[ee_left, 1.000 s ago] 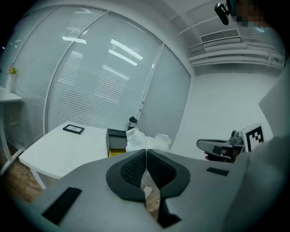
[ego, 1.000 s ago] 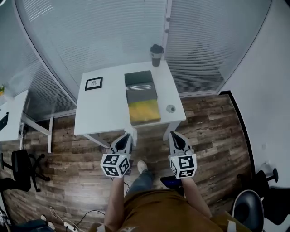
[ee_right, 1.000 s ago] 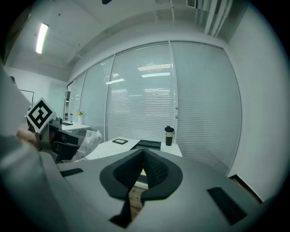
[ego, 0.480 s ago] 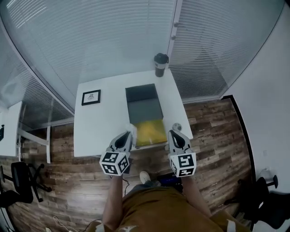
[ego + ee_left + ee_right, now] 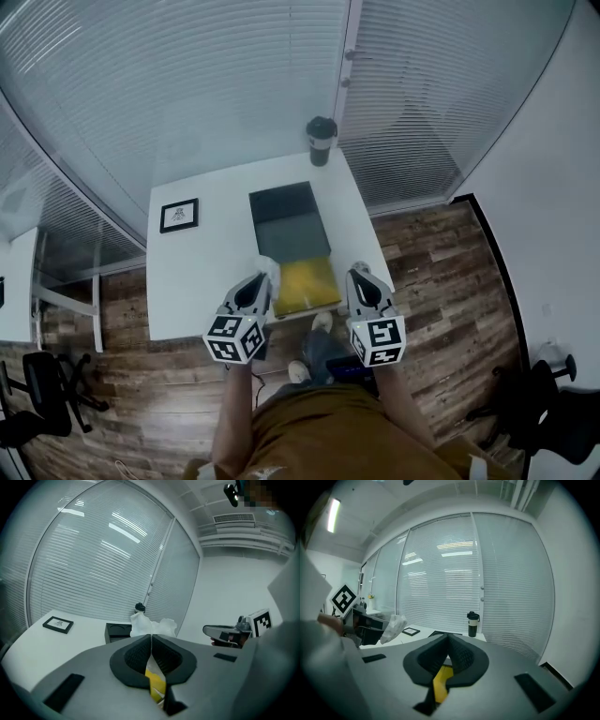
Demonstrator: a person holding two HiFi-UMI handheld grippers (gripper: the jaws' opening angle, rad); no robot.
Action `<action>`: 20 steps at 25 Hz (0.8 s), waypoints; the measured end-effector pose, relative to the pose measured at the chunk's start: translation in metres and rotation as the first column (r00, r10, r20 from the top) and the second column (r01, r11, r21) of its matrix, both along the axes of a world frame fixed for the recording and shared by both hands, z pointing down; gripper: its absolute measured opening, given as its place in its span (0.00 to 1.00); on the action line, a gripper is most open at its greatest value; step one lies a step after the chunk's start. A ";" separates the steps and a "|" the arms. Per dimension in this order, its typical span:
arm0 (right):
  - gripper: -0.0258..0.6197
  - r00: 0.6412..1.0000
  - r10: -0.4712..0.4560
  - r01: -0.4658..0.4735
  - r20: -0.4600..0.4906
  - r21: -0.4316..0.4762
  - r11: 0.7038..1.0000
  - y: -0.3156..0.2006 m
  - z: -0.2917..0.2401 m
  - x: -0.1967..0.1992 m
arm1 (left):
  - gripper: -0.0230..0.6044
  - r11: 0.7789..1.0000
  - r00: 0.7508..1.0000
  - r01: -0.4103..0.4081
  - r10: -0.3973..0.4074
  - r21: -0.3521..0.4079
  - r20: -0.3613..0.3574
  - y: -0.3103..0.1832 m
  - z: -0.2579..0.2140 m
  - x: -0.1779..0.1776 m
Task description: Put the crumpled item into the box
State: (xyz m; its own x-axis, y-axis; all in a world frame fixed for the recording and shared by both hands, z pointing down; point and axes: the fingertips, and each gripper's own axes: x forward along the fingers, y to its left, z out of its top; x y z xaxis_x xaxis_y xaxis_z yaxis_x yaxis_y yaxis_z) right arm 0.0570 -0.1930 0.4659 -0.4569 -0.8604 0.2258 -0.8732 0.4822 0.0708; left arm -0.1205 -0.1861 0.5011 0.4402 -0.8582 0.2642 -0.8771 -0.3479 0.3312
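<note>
- Left gripper (image 5: 265, 279) – jaws pinched on the crumpled white item (image 5: 270, 267), which hangs over the near edge of the white table (image 5: 202, 272), just left of the yellow flap (image 5: 306, 284) of the box (image 5: 289, 225)
- Right gripper (image 5: 357, 276) – jaws together, nothing between them, just right of the flap
- Box lies open, dark inside, with a black cup (image 5: 320, 141) beyond it

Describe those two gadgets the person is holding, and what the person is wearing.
The two are alike. The left gripper and the right gripper have light grey, wedge-shaped bodies that taper to two black ribbed jaws. Each carries a white cube printed with black square markers. No cables show. The person wears a brown top and blue trousers.
</note>
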 end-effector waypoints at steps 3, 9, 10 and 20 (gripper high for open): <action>0.06 1.000 -0.010 0.010 -0.009 -0.001 1.000 -0.001 0.002 -0.001 | 0.09 1.000 1.000 0.008 -0.008 0.000 -0.005 -0.005 0.001 -0.002; 0.06 1.000 -0.006 0.006 -0.006 -0.018 1.000 -0.007 0.007 0.009 | 0.09 1.000 1.000 0.005 -0.005 -0.009 -0.006 -0.013 0.004 0.007; 0.06 1.000 -0.007 0.007 -0.007 -0.021 1.000 -0.007 0.008 0.011 | 0.09 1.000 1.000 0.004 -0.004 -0.012 -0.004 -0.014 0.005 0.008; 0.06 1.000 -0.022 0.021 -0.019 -0.085 0.996 -0.016 0.036 0.011 | 0.09 0.997 0.999 -0.026 0.028 -0.075 0.027 -0.019 0.029 0.022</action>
State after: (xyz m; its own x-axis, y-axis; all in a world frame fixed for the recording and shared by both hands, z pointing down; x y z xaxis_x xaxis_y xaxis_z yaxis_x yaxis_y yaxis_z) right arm 0.0679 -0.2094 0.5015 -0.4696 -0.8277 0.3071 -0.8614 0.5058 0.0461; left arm -0.0990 -0.2051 0.5299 0.4544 -0.8235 0.3398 -0.8771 -0.3469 0.3322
